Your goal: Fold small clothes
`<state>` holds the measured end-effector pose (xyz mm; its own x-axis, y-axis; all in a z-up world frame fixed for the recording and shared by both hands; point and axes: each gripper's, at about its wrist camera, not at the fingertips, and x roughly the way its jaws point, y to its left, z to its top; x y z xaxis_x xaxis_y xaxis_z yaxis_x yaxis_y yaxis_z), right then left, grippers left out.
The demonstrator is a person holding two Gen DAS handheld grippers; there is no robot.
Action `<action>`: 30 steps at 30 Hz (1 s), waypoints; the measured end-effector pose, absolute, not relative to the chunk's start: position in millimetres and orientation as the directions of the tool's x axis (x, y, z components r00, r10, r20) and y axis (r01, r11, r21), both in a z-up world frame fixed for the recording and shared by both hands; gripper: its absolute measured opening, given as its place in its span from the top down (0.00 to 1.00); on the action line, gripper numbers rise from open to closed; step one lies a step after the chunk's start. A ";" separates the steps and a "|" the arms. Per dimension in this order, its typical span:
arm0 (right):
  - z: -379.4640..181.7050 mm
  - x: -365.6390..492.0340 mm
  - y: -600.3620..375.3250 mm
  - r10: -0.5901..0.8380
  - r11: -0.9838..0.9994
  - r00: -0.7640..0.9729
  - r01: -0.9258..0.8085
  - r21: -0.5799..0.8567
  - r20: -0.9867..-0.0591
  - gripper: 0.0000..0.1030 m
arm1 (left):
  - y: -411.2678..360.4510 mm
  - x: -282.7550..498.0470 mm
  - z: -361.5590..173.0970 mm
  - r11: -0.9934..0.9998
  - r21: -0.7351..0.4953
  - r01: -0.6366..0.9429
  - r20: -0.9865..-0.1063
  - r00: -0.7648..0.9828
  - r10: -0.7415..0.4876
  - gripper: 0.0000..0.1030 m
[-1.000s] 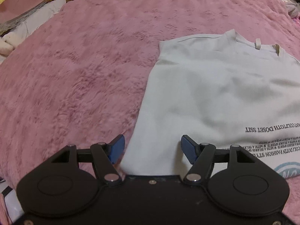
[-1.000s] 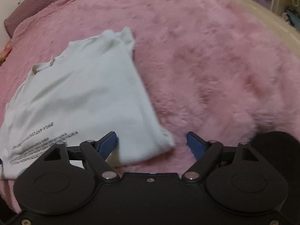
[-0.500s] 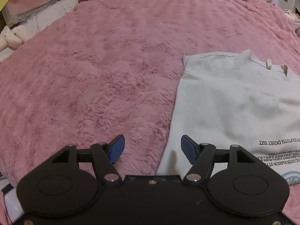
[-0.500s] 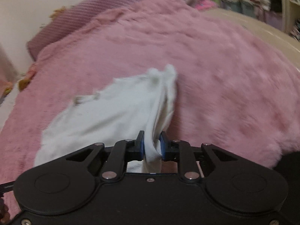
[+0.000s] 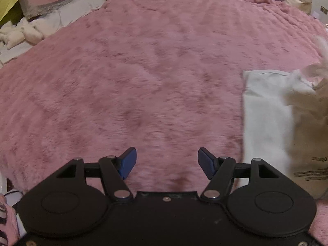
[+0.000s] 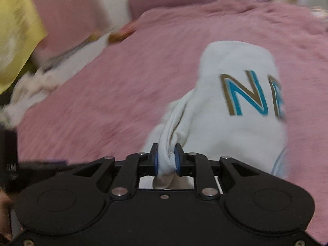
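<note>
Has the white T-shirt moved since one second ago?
Yes. Right gripper has lifted the white T-shirt off the pink blanket, folding it over.

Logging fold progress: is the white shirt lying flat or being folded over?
Being folded: the right gripper pinches the white shirt, its edge lifted.

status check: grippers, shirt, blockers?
Left gripper open over fuzzy pink blanket. Right gripper shut on bunched edge of white printed T-shirt, lifting it. No visible obstruction.
</note>
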<state>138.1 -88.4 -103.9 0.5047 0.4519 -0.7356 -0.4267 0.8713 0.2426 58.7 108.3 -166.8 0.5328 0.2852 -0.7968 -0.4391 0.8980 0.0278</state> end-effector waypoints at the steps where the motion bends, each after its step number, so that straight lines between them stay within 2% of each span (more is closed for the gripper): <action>1: -114.9 139.5 -72.9 0.458 0.861 0.475 -0.446 0.243 -0.752 0.89 | 113.1 57.2 -168.5 0.895 0.026 -0.445 -0.801 0.527 0.285 0.34; 7: -191.5 140.9 -27.1 0.386 0.872 0.364 -0.444 0.206 -0.848 0.88 | 132.9 54.4 -176.7 0.886 -0.025 -0.463 -0.819 0.517 0.247 0.34; 12: -225.8 155.5 -39.7 0.403 0.886 0.319 -0.372 0.278 -0.858 0.89 | 138.3 58.2 -181.9 0.890 -0.037 -0.455 -0.828 0.512 0.227 0.34; 17: -222.8 134.0 -19.8 0.350 0.855 0.371 -0.501 0.132 -0.860 0.86 | 137.1 61.9 -183.7 0.891 -0.046 -0.452 -0.831 0.512 0.217 0.34; 19: -219.5 124.3 -14.7 0.356 0.829 0.391 -0.552 0.093 -0.849 0.74 | 136.1 62.7 -182.8 0.889 -0.049 -0.455 -0.832 0.511 0.215 0.34; 22: -199.0 117.3 -14.6 0.397 0.799 0.400 -0.593 0.097 -0.826 0.61 | 132.1 61.4 -176.9 0.890 -0.046 -0.453 -0.827 0.517 0.220 0.34; 27: -136.4 100.1 -49.8 0.498 0.774 0.458 -0.617 0.140 -0.736 0.61 | 121.2 59.9 -166.1 0.891 -0.035 -0.452 -0.818 0.525 0.234 0.34; 29: -117.0 96.9 -73.1 0.501 0.787 0.484 -0.601 0.144 -0.718 0.58 | 114.6 60.0 -162.7 0.894 -0.033 -0.447 -0.815 0.529 0.235 0.34; 30: -109.7 96.0 -89.3 0.501 0.798 0.497 -0.583 0.156 -0.708 0.53 | 109.6 60.8 -161.4 0.896 -0.030 -0.444 -0.815 0.530 0.235 0.34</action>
<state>96.0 -89.3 -109.7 0.4970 0.5014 -0.7082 -0.5828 0.7976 0.1557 60.8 109.6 -161.4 0.5300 0.2349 -0.8148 -0.4436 0.8957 -0.0303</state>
